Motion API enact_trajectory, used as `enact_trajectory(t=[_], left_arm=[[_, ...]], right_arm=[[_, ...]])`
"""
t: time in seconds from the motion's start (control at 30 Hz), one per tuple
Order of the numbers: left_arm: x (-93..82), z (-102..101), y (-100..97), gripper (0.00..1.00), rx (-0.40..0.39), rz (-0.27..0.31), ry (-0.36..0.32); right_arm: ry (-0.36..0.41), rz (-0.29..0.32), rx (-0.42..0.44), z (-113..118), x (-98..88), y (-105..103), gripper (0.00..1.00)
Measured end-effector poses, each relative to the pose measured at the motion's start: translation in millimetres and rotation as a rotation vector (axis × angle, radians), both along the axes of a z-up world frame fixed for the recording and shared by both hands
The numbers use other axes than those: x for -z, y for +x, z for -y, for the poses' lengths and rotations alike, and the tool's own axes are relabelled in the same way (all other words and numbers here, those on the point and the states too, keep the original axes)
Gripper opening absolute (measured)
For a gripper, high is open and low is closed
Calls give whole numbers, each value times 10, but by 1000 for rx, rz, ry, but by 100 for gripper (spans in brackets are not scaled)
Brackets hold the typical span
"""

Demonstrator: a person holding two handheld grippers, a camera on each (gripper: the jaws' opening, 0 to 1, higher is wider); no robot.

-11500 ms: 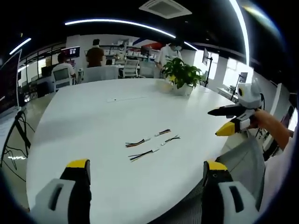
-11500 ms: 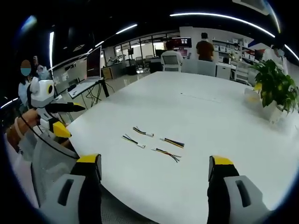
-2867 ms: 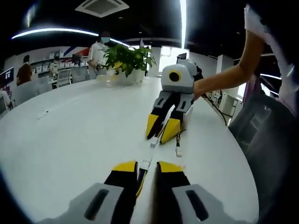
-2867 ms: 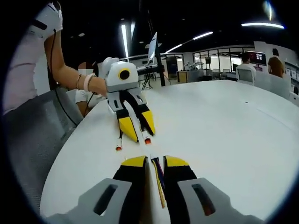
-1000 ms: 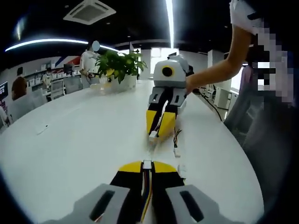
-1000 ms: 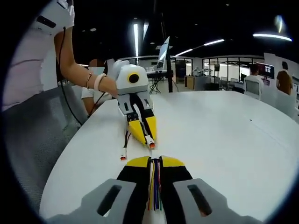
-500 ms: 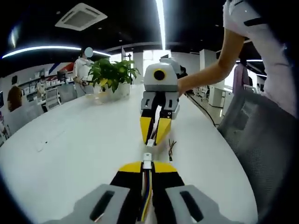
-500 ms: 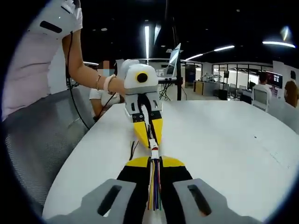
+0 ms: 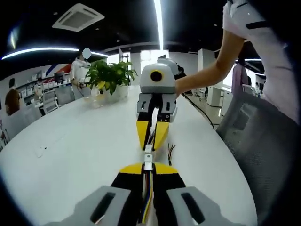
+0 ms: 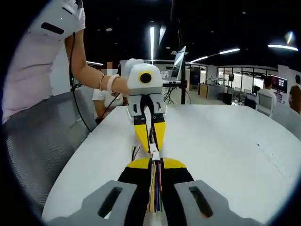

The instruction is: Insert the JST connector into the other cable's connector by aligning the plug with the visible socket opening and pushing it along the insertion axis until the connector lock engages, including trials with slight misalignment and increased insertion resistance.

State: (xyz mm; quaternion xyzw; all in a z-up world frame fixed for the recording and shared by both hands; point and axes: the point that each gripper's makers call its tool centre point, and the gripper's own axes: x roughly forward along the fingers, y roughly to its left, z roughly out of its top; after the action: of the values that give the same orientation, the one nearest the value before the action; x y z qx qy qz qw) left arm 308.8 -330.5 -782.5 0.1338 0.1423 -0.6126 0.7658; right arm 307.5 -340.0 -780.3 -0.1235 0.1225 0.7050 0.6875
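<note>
JST connectors [image 9: 148,158] meet end to end, each cable clamped in its gripper, left [image 9: 148,168] and right [image 10: 154,164].

I see a wide white counter [image 9: 70,141] with a potted green plant [image 9: 109,77] standing on its far side in the left gripper view. A grey mesh chair [image 9: 254,141] sits just beside the counter's edge. A loose bundle of thin wires [image 9: 170,151] lies on the counter. In the right gripper view I see another grey mesh chair [image 10: 42,141] at the counter's edge, and people seated at desks [image 10: 268,94] far off.
</note>
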Motion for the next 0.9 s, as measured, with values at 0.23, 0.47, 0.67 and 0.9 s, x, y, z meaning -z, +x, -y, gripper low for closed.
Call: enact_trajectory(t=[0.23, 0.47, 0.67, 0.9], left_arm=[[-1, 11, 20, 0, -1, -3, -2], [-28, 22, 18, 0, 5, -6, -7], [-23, 20, 4, 0, 17, 2, 9], [16, 11, -22, 0, 44, -3, 29]], right_arm=[[-12, 1, -4, 6, 14, 0, 4], [-19, 3, -8, 3, 25, 3, 4], [-25, 6, -18, -4, 29, -11, 4], [-51, 16, -49, -5, 48, -61, 4]])
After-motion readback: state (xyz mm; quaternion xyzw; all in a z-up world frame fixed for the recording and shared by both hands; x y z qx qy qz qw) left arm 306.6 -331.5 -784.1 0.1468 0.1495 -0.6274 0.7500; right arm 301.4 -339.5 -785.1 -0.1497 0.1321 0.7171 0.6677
